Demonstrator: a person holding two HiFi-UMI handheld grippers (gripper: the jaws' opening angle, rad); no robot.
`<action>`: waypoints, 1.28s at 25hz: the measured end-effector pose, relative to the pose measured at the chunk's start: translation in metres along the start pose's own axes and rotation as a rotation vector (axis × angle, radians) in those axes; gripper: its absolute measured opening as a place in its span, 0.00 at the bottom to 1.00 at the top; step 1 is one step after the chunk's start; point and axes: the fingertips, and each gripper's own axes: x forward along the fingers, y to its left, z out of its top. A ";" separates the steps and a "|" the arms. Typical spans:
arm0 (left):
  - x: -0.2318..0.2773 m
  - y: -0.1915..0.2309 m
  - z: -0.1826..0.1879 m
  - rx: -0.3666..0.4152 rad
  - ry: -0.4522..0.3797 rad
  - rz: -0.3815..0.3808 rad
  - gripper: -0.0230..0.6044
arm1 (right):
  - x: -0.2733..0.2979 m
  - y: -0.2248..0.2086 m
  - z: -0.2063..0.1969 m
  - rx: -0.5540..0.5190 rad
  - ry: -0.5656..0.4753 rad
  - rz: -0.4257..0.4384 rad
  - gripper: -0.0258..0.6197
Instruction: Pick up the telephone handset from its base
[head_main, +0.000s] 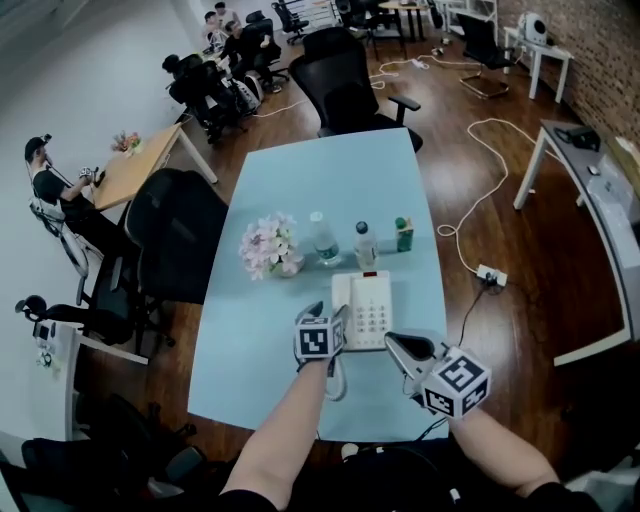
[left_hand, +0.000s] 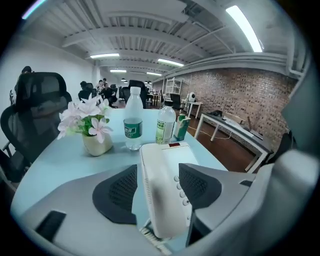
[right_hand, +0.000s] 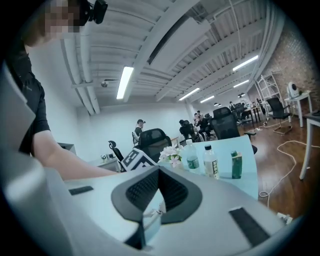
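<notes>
At the near end of a pale blue desk (head_main: 300, 180), low in the frame, the left gripper (head_main: 327, 313) straddles the telephone handset (left_hand: 157, 195), its fingers (left_hand: 117, 192) spread wide with the handset between them but not clamped. The white handset lies in its cradle along the left side of the base (head_main: 373, 308). Just right of the phone, the right gripper (head_main: 399, 346) hangs over the desk edge, fingers closed on nothing. Behind the phone stand a pot of flowers (head_main: 270, 246), two water bottles (head_main: 322, 240) and a green carton (head_main: 404, 234).
</notes>
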 end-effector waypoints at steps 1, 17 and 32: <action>0.009 0.002 0.001 -0.003 0.014 0.002 0.45 | 0.000 -0.003 0.000 0.002 -0.001 0.003 0.06; 0.080 0.008 0.003 0.028 0.096 0.075 0.49 | -0.014 -0.042 -0.021 0.058 0.021 -0.018 0.06; 0.061 0.002 0.013 -0.025 0.073 0.048 0.42 | -0.018 -0.037 -0.019 0.048 0.012 -0.029 0.06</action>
